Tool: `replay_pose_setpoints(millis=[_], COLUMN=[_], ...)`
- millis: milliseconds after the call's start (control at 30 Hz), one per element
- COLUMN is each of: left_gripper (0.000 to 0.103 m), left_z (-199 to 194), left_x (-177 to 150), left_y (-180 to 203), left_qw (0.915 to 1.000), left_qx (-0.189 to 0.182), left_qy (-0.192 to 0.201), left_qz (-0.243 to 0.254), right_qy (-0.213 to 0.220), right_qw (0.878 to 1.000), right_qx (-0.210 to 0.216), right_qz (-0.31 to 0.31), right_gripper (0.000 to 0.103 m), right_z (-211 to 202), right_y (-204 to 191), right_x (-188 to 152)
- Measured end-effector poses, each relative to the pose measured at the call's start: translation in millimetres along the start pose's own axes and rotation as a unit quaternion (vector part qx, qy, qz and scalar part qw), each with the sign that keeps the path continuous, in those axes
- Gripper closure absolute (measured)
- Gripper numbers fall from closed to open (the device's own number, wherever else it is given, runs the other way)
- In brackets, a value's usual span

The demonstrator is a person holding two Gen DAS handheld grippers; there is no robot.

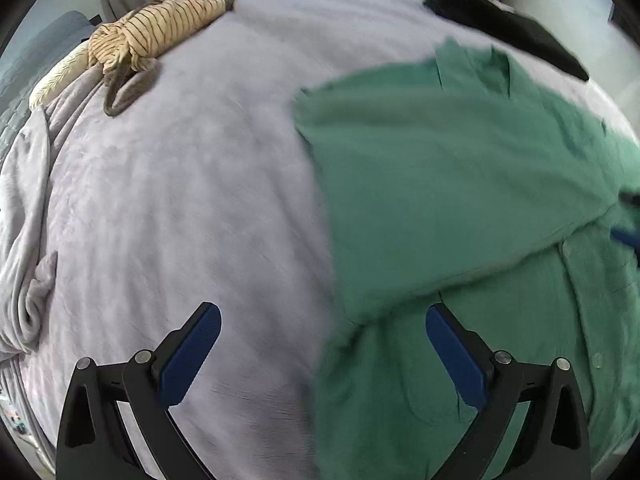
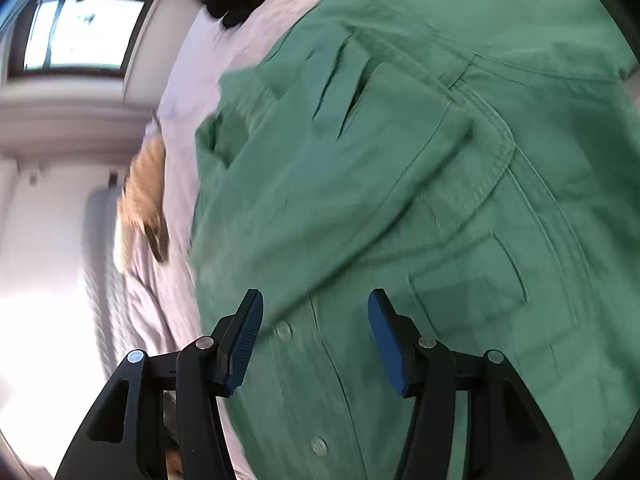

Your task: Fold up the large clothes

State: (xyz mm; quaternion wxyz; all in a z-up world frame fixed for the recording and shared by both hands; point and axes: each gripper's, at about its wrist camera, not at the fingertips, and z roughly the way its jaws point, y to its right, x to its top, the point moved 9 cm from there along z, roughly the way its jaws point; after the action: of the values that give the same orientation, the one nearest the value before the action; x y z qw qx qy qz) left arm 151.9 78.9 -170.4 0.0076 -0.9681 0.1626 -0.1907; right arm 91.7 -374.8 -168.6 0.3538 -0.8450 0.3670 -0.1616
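Folding is sitting partway — one side of the green shirt (image 1: 460, 184) is lying folded over, more folds remaining. Left gripper (image 1: 323, 322) and right gripper (image 2: 315, 308) are both hanging released — grasping nothing.

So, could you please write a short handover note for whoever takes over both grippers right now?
Left gripper: open, empty, over the near left edge of the green shirt.
Right gripper: open, empty, above the shirt's button placket.
The shirt lies on the grey blanket, one sleeve folded across its front.
Striped garment and black garment lie unfolded at the far side.
Left: finish folding the shirt, then the others.
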Motion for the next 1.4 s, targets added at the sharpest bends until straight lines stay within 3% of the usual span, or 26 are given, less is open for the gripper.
replay_pose_setpoints(millis=[67,167,200,233,267,333,467,567,700,733,767,800,867,1067,1167,1300,1367,1400], left_gripper=[0.000,0.000,0.000,0.000,0.000,0.000,0.000,0.000,0.000,0.000,0.000,0.000,0.001,0.001,0.001,0.002,0.055,0.083], left_z=[12,23,24,24,25,25,31,27,10,3,-4,-9,-17,9,39,73,85,91], left_x=[1,6,6,4,2,-1,-4,-6,-21,-25,-26,-25,-10,79,109,128,129,127], left_y=[3,-16,-25,-38,-47,-58,-63,-63,-67,-71,-75,-78,-80,-60,-50,-42,-37,-36], left_qw=[0.9996,0.9953,0.9934,0.9918,0.9909,0.9904,0.9926,0.9944,0.9977,0.9979,0.9978,0.9974,0.9959,0.9944,0.9943,0.9946,0.9945,0.9941], left_qx=[0.020,0.077,0.087,0.088,0.076,0.073,0.052,0.041,0.009,0.014,0.011,0.002,-0.013,-0.011,-0.024,-0.008,-0.007,-0.007], left_qy=[-0.001,0.003,0.005,0.007,0.010,0.019,0.029,0.027,0.003,-0.002,-0.003,-0.002,0.009,0.062,0.045,0.026,0.011,-0.005], left_qz=[-0.018,-0.059,-0.074,-0.093,-0.111,-0.115,-0.106,-0.093,-0.067,-0.064,-0.065,-0.072,-0.089,-0.085,-0.093,-0.100,-0.104,-0.108], right_qy=[0.013,0.022,0.023,0.021,0.013,0.007,-0.015,-0.022,-0.032,-0.035,-0.035,-0.033,-0.018,0.059,0.072,0.064,0.061,0.054], right_qw=[1.000,0.999,0.999,0.999,0.999,0.999,1.000,0.999,0.999,0.998,0.998,0.997,0.997,0.984,0.978,0.976,0.974,0.975], right_qx=[-0.007,-0.014,-0.012,-0.003,0.009,0.033,-0.011,-0.007,-0.039,-0.048,-0.051,-0.055,-0.059,-0.117,-0.140,-0.155,-0.168,-0.170], right_qz=[0.007,0.028,0.037,0.047,0.050,0.034,0.010,0.023,-0.008,-0.019,-0.026,-0.034,-0.052,-0.117,-0.137,-0.138,-0.136,-0.132], right_gripper=[0.043,0.043,0.052,0.067,0.100,0.100,0.100,0.100,0.092,0.089,0.079,0.059,0.045,0.045,0.045,0.045,0.047,0.069], right_z=[7,23,23,24,25,24,38,36,20,14,9,3,-8,-27,-17,6,16,20], right_y=[2,6,8,7,2,-10,7,22,23,22,21,19,15,-10,-17,-13,-9,-8], right_x=[11,27,29,31,31,24,7,0,-4,-6,-7,-8,-8,31,60,99,111,115])
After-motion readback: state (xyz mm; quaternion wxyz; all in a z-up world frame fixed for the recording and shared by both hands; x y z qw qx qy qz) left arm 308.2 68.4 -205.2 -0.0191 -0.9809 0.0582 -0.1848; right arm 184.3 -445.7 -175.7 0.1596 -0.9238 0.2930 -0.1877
